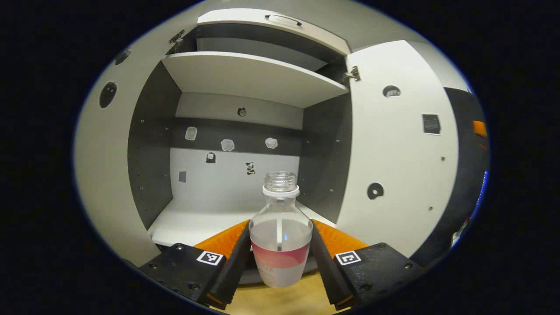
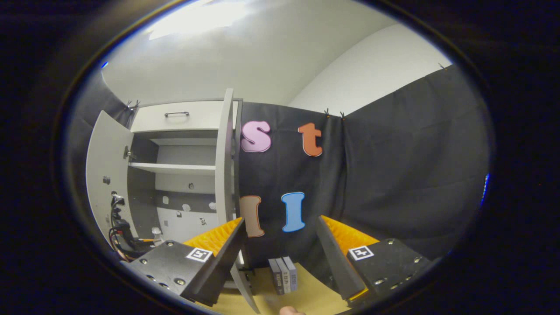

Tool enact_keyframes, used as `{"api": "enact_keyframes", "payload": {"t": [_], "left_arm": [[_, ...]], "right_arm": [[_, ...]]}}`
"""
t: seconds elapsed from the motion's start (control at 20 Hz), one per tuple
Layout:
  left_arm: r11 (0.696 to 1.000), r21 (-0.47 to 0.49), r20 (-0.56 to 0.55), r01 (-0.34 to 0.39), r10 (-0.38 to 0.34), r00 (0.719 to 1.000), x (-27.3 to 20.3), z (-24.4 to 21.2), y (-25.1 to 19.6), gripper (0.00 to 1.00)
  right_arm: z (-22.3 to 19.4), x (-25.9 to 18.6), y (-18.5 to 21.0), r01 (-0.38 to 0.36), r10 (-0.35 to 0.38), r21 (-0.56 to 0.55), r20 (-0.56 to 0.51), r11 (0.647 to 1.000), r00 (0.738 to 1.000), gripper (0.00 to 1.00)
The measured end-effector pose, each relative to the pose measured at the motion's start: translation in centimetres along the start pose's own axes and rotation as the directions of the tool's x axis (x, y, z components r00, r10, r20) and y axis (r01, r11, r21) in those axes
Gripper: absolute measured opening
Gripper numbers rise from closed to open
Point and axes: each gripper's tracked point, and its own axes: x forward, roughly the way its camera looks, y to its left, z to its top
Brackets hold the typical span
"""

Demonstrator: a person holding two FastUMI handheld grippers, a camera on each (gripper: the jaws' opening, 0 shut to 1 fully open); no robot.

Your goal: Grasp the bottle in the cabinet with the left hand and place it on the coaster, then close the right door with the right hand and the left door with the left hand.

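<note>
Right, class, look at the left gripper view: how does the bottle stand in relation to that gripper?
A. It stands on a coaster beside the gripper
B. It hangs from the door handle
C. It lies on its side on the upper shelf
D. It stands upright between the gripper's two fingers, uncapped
D: the bottle stands upright with an open neck, and the left gripper has a finger close against each side of it.

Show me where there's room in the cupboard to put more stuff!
The bottom shelf is bare from the left wall across to the bottle. The upper shelf looks bare too. It's tight at the front right, where the left gripper squeezes the bottle beside the right door.
</note>
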Motion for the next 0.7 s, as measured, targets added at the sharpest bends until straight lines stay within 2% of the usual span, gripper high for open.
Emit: {"api": "enact_keyframes", "payload": {"t": [0.3,0.55,0.7], "left_arm": [[0.992,-0.021,-0.128,0.122,-0.124,0.984,-6.0,-8.1,-2.9,0.78],[0.992,-0.083,-0.208,0.100,-0.115,0.971,-8.5,-15.1,-3.4,0.78],[0.985,-0.159,-0.289,0.068,-0.113,0.951,-9.8,-20.6,-3.9,0.79]], "right_arm": [[1.1,0.4,0.9,-0.042,0.043,-0.005,0.024,0.999,0.999,0.98],[1.9,0.4,0.8,-0.049,0.049,-0.004,0.036,0.999,0.998,0.98],[2.2,0.0,0.2,-0.032,0.032,-0.020,0.039,0.999,0.999,0.97]]}}
